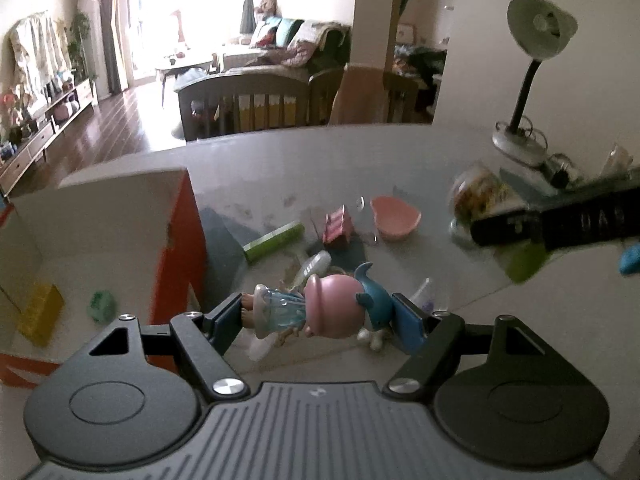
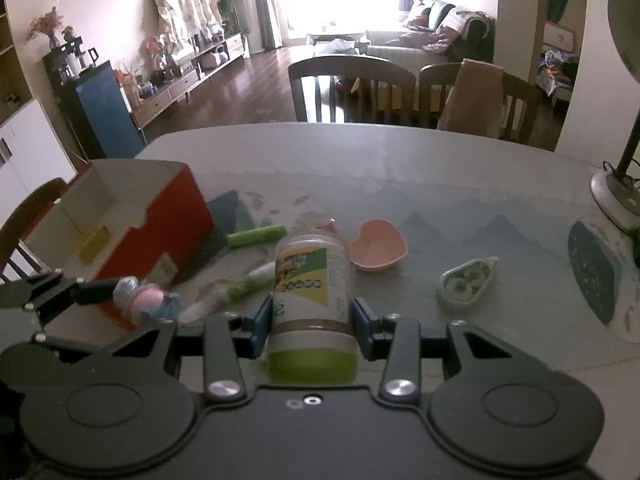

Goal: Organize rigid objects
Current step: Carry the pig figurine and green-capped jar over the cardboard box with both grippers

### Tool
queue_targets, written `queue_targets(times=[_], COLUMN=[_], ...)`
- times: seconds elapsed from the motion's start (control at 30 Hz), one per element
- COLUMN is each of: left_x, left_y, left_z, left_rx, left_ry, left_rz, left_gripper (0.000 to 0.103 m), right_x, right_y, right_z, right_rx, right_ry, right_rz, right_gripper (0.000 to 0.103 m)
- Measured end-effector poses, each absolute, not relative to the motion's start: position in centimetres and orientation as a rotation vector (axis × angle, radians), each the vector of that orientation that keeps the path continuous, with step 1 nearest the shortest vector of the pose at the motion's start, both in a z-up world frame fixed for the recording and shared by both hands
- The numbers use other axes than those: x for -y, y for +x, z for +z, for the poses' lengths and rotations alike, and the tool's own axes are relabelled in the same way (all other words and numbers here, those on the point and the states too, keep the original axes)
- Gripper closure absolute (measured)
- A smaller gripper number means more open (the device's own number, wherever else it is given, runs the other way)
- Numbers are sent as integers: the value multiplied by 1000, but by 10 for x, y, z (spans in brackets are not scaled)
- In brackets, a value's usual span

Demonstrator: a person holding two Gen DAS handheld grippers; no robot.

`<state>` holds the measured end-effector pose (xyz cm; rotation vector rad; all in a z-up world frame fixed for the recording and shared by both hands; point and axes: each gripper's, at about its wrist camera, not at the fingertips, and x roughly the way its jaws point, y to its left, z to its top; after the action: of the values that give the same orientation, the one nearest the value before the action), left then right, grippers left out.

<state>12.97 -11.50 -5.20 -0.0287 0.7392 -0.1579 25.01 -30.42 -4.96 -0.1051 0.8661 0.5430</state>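
Observation:
My left gripper (image 1: 320, 316) is shut on a doll figure (image 1: 316, 308) with a pink head, blue hat and pale blue dress, held sideways above the table next to the orange-and-white box (image 1: 120, 216). It also shows blurred in the right wrist view (image 2: 146, 300). My right gripper (image 2: 312, 324) is shut on a clear jar (image 2: 312, 300) with a green lid and a yellow-green label, lid towards the camera. The jar appears blurred in the left wrist view (image 1: 484, 200).
The box holds a yellow block (image 1: 40, 314) and a green item (image 1: 102, 306). On the table lie a green stick (image 2: 256, 236), a pink heart dish (image 2: 378, 250), a pink toy (image 1: 338, 226), a white-green tube (image 2: 244, 286) and a small patterned boat dish (image 2: 466, 282). A desk lamp (image 1: 520, 136) stands at right.

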Motion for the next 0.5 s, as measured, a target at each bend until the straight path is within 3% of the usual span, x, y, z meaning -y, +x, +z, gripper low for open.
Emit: queue_targets(times=[0.5], left_x=[42], left_y=[118], left_z=[-11], left_rx=[-676], left_ry=[-15], left_rz=[-146], left_gripper=[25], right_x=[233], right_y=[211], right_z=[-22], right_rx=[-834], right_ry=[-92], right_rz=[602], right_gripper=[61])
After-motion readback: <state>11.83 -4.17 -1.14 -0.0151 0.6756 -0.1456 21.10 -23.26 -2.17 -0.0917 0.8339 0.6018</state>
